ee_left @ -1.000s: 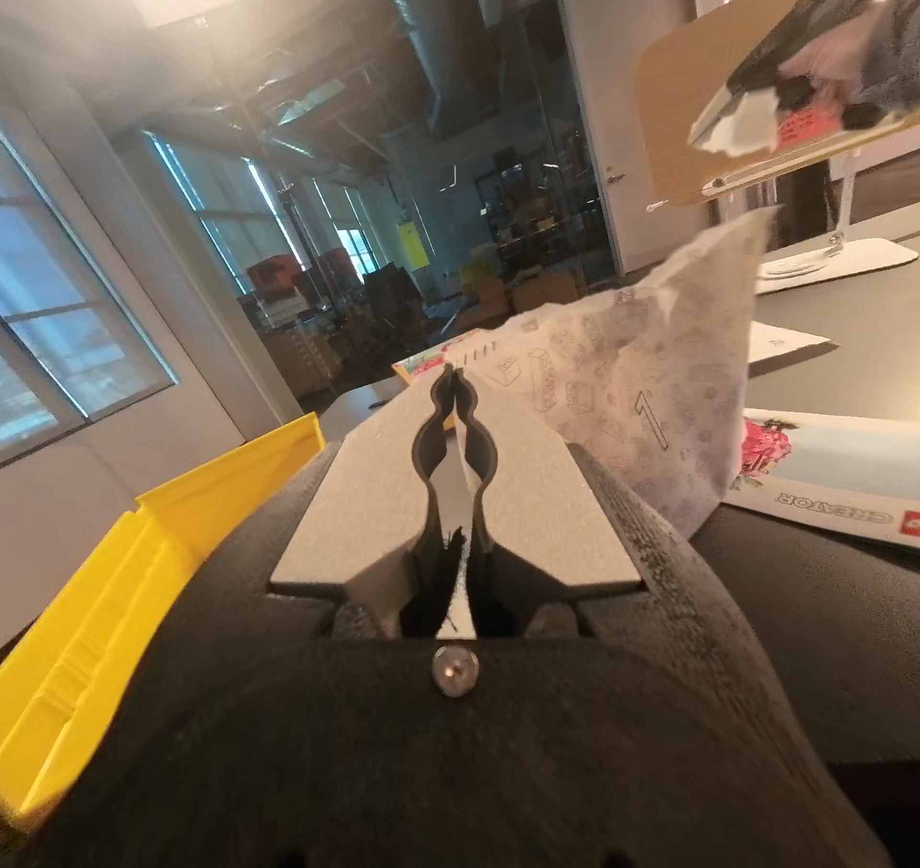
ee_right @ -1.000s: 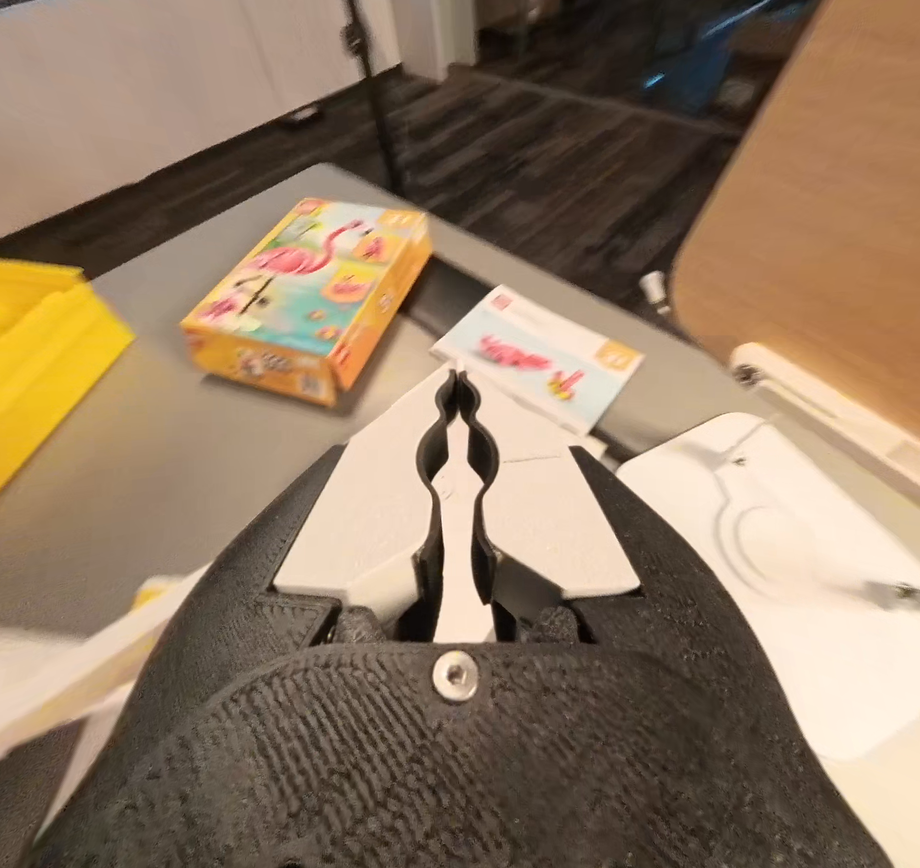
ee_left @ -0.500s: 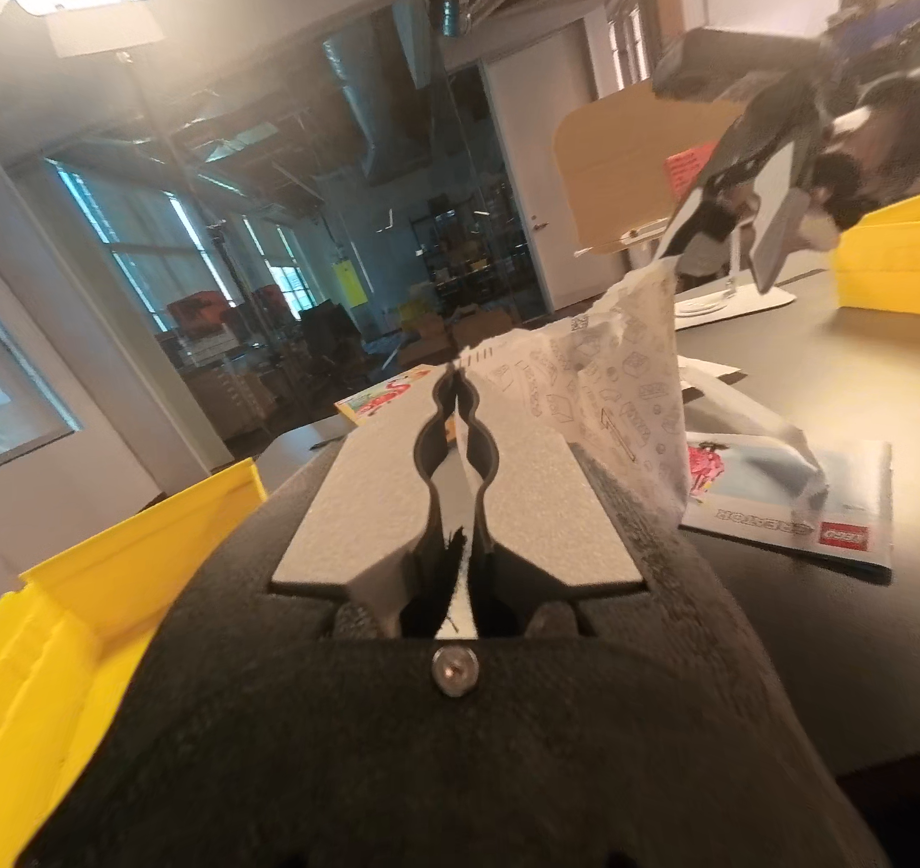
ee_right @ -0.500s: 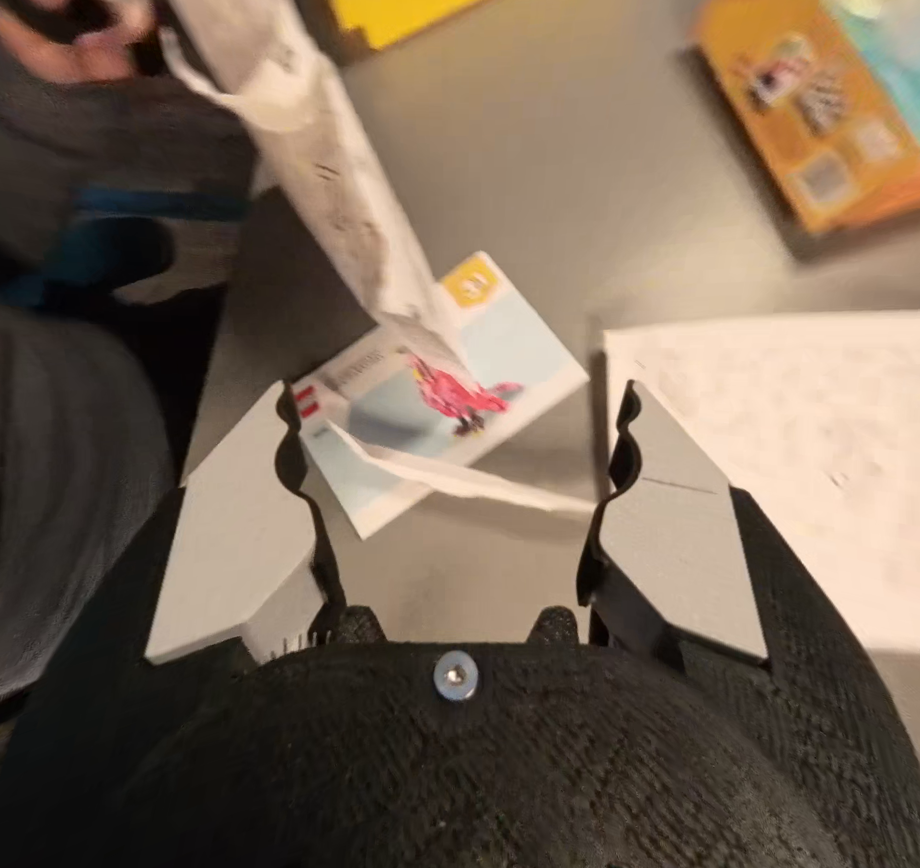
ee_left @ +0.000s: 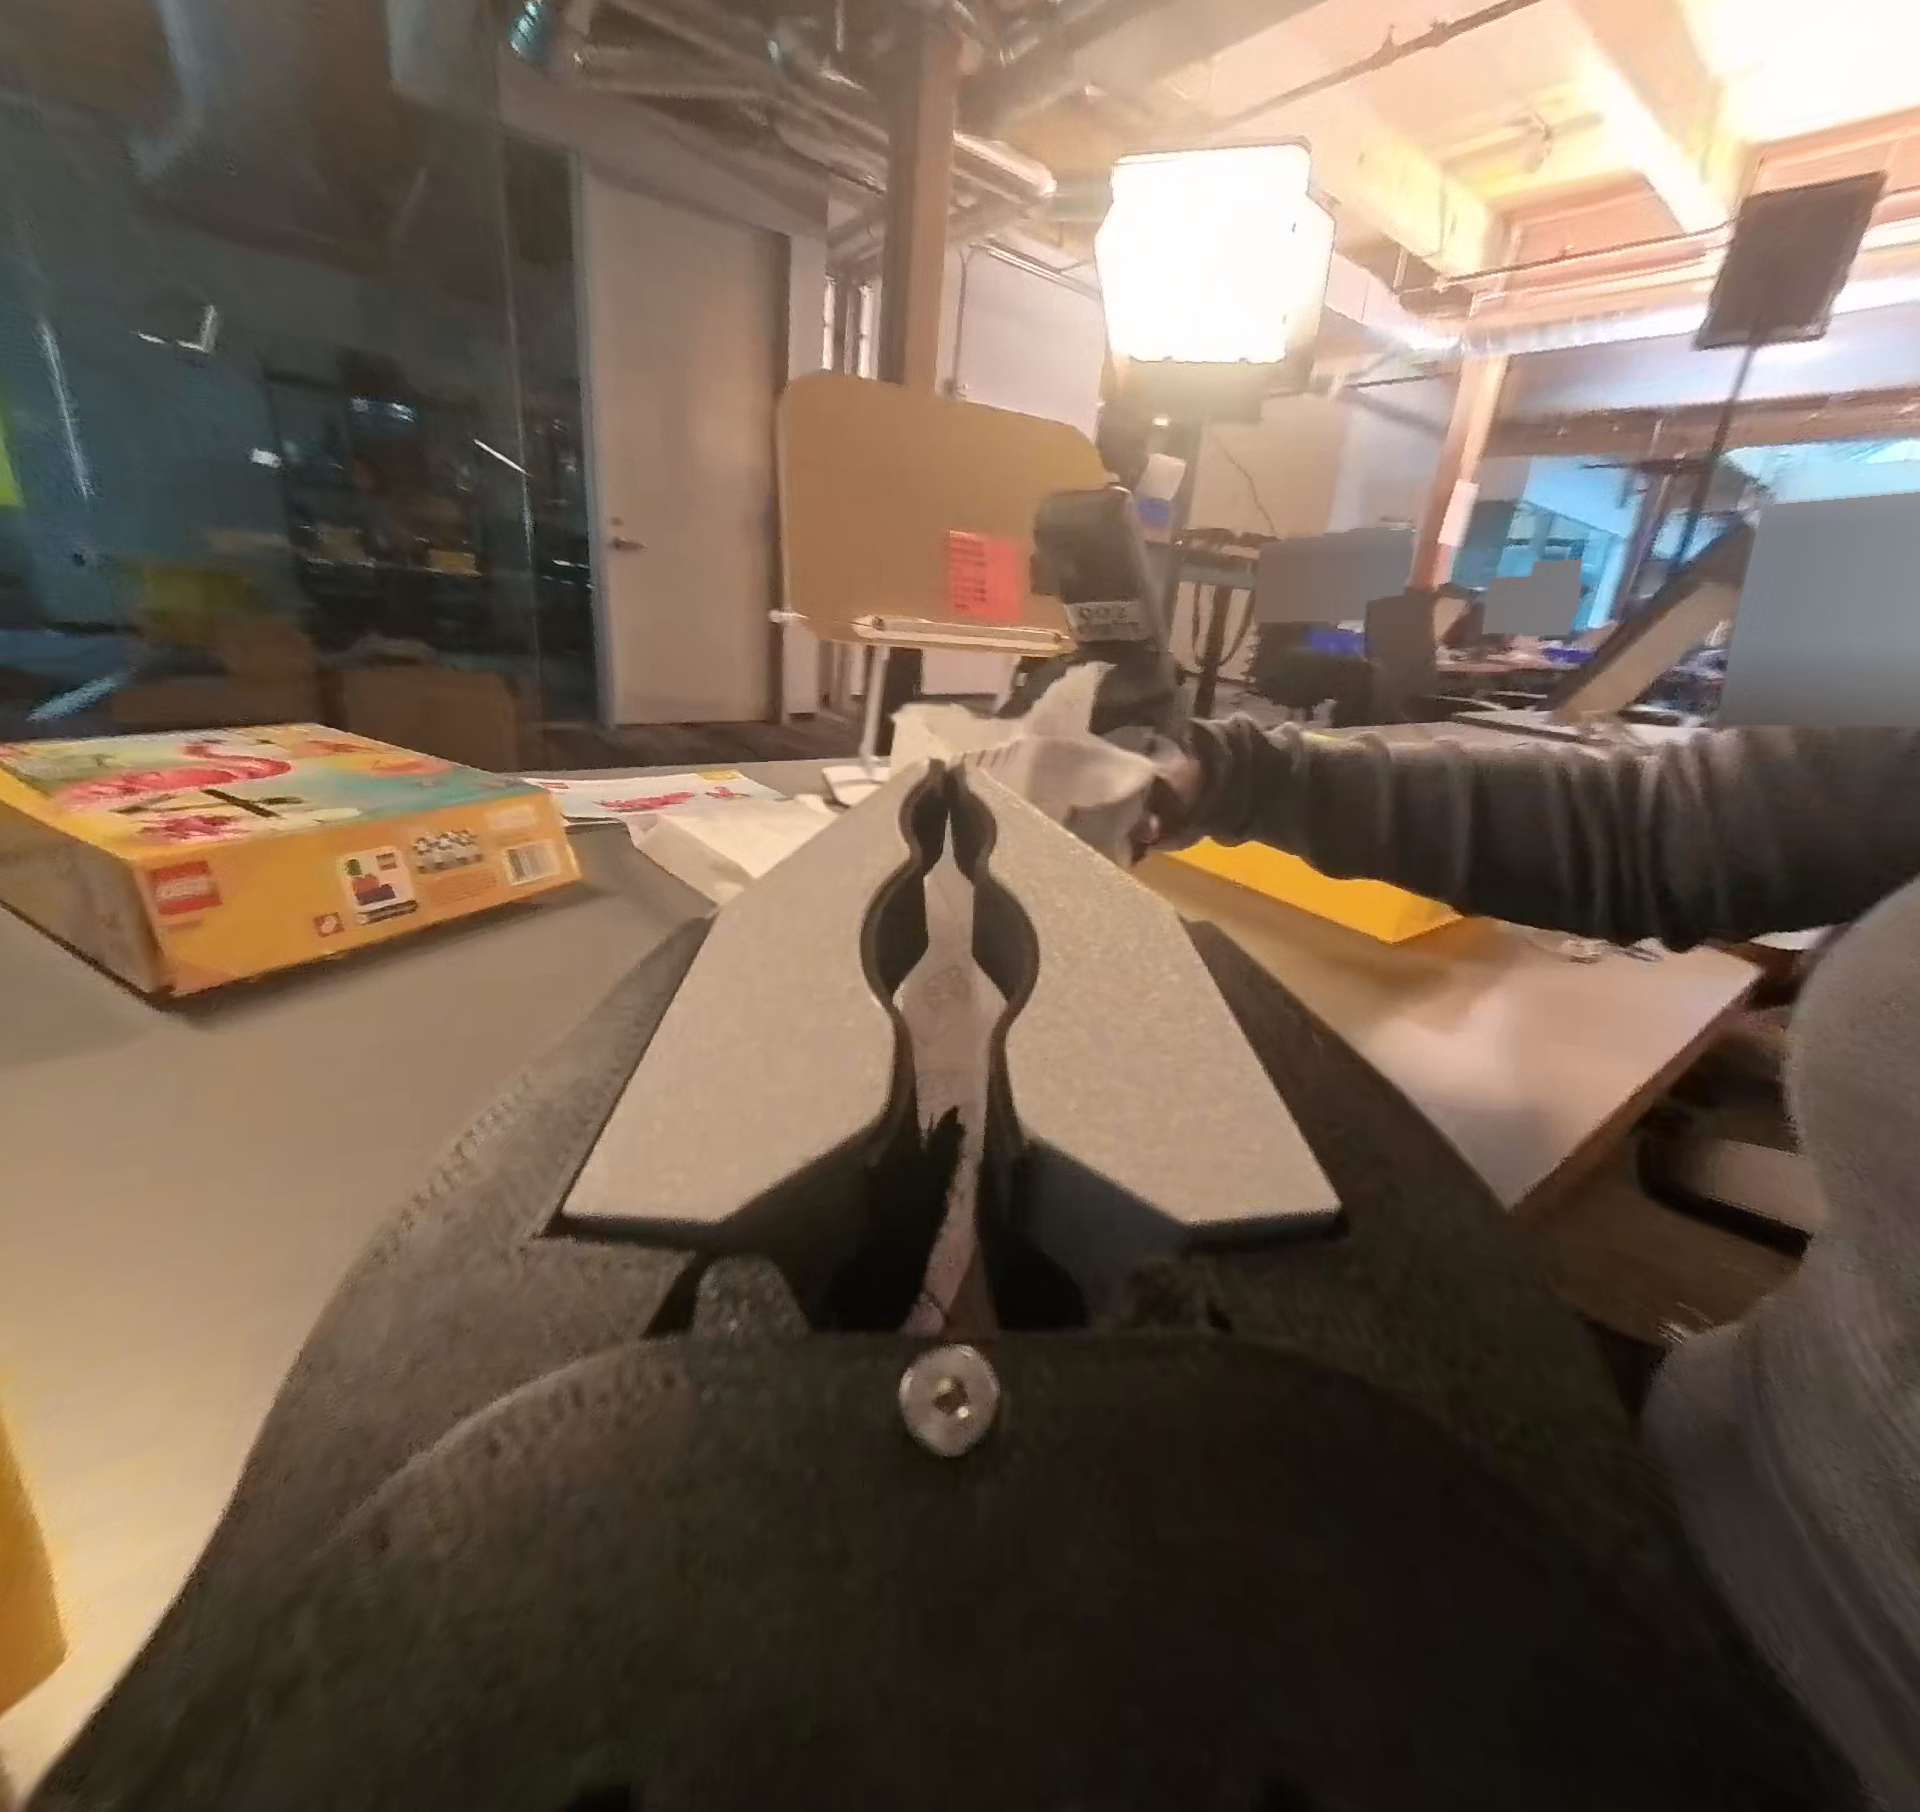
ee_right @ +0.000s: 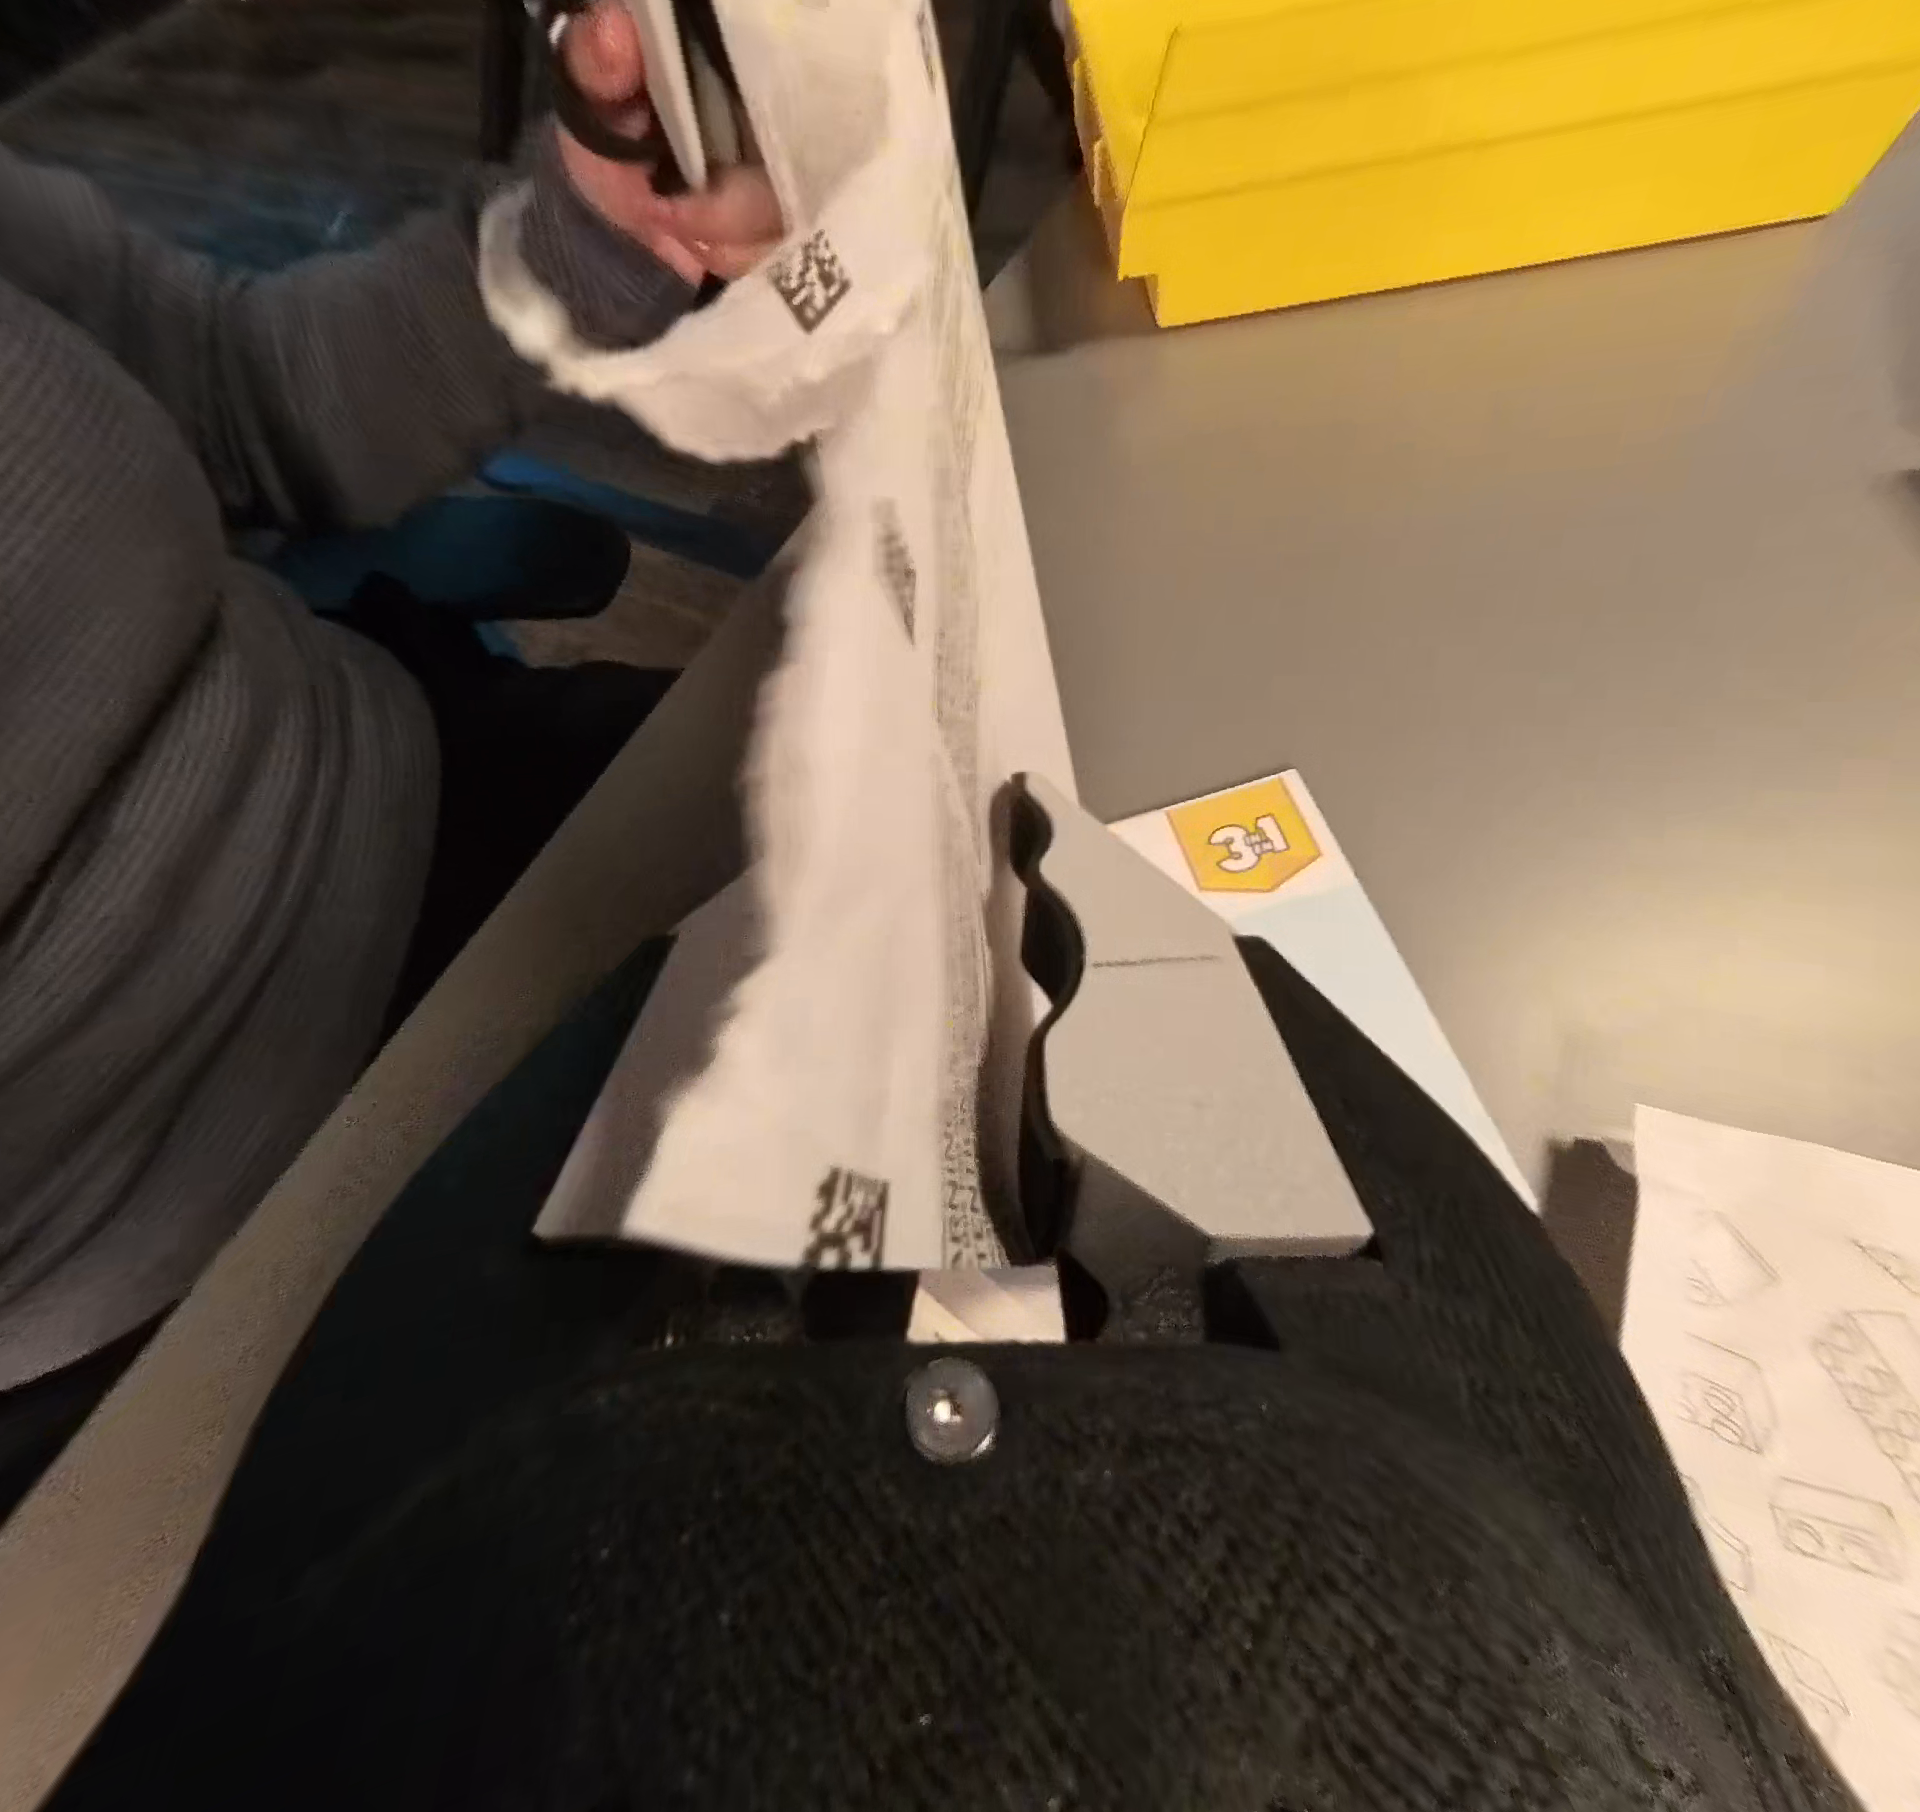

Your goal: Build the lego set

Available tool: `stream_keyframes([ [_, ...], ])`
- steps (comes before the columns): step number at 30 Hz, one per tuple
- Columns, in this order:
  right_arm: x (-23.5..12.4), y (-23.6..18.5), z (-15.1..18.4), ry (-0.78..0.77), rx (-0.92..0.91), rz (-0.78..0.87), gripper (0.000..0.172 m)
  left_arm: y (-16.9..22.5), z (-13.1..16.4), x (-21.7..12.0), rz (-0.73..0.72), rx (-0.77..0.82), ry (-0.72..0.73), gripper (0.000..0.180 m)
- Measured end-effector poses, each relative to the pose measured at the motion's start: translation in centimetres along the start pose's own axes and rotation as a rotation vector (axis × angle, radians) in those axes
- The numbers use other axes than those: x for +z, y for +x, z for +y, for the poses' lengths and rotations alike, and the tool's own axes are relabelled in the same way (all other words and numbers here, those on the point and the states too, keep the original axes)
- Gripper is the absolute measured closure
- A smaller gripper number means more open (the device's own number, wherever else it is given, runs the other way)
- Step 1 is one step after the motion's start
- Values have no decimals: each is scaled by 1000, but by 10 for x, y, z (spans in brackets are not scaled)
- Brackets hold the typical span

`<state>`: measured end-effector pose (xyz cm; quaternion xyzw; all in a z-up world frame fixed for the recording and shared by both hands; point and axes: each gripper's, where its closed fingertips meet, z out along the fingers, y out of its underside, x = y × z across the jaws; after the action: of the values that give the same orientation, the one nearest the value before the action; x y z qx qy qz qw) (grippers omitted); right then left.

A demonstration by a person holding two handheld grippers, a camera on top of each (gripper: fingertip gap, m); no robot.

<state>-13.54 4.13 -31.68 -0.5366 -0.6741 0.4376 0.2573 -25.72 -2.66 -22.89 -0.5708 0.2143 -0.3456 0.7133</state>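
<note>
- We see the left hand-held gripper (ee_left: pixel 948 791) clamped shut on a white paper bag (ee_left: pixel 1049 760)
- Our right hand-held gripper (ee_right: pixel 935 806) pinches the same bag's other end above the tabletop (ee_right: pixel 1455 567), booklet (ee_right: pixel 1309 889) just right

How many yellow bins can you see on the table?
1 for sure: the yellow bin at the table's far side in the right wrist view. Others may be hidden.

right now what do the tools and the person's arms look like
Each tool has two flat pale-grey wedge fingers with wavy black inner pads, set in a rough textured black body with a silver screw at its centre. The person's sleeve is dark grey ribbed knit with a fitted cuff.
</note>
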Motion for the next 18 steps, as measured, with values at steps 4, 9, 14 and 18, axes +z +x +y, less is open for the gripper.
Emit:
stream_keyframes([
  [4, -3, 0, 2, 11, -38, 45, 172, 1, 8, -3, -96, 106, -42, 155],
  [9, -3, 1, -18, 56, -59, 92, 172, 0, 8, -8, -143, 106, -56, 121],
  [14, -12, 6, -68, 159, -66, 157, 172, -12, -1, -21, -303, 159, 14, 113],
  [18, -25, 7, -118, 278, -53, 164, 172, -14, -8, -31, -378, 148, 105, 115],
])
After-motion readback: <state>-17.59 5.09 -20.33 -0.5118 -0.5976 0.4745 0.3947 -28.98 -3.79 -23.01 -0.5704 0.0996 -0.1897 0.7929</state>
